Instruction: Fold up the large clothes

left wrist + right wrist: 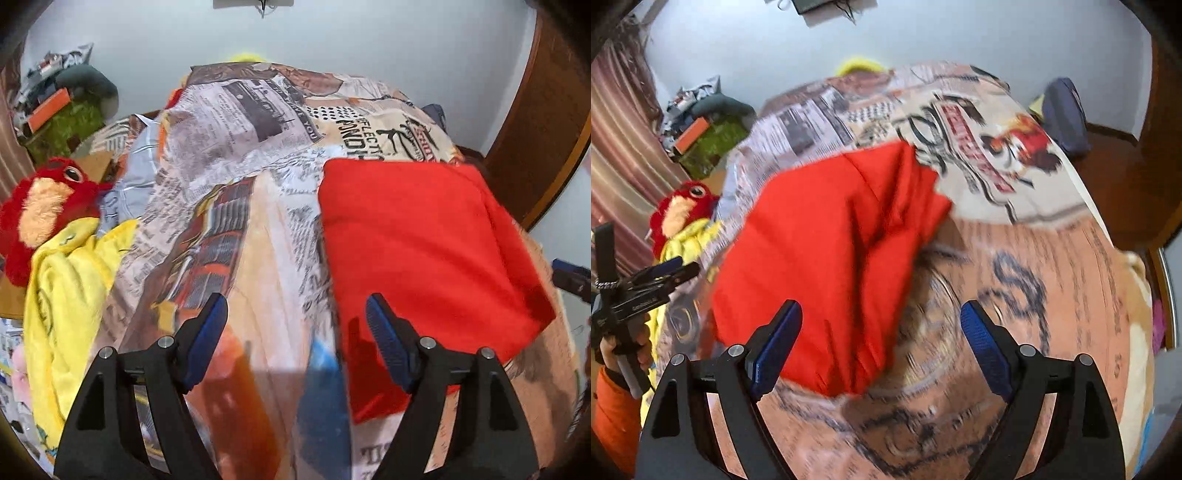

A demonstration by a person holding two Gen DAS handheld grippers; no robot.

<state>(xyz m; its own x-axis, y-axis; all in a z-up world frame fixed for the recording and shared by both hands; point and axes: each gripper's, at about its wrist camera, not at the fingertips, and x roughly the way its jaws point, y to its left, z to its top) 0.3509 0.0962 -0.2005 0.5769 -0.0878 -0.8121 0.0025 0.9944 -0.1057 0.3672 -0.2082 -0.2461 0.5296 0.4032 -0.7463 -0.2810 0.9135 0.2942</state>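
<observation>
On printed bedspread (236, 155) – red garment (424, 251) folded; L gripper (297, 314) & R gripper (881, 321) released, empty.

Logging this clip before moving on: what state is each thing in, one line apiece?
Red garment: folded into a compact rectangle, lying flat on the bed, held by neither gripper.
Left gripper: jaws open, nothing between them.
Right gripper: jaws open, above the garment's near edge, not gripping.
Printed bedspread: spread over the bed, rumpled.
Yellow cloth: crumpled, unfolded, at the bed's side.
Red plush toy: resting beside the yellow cloth.
</observation>
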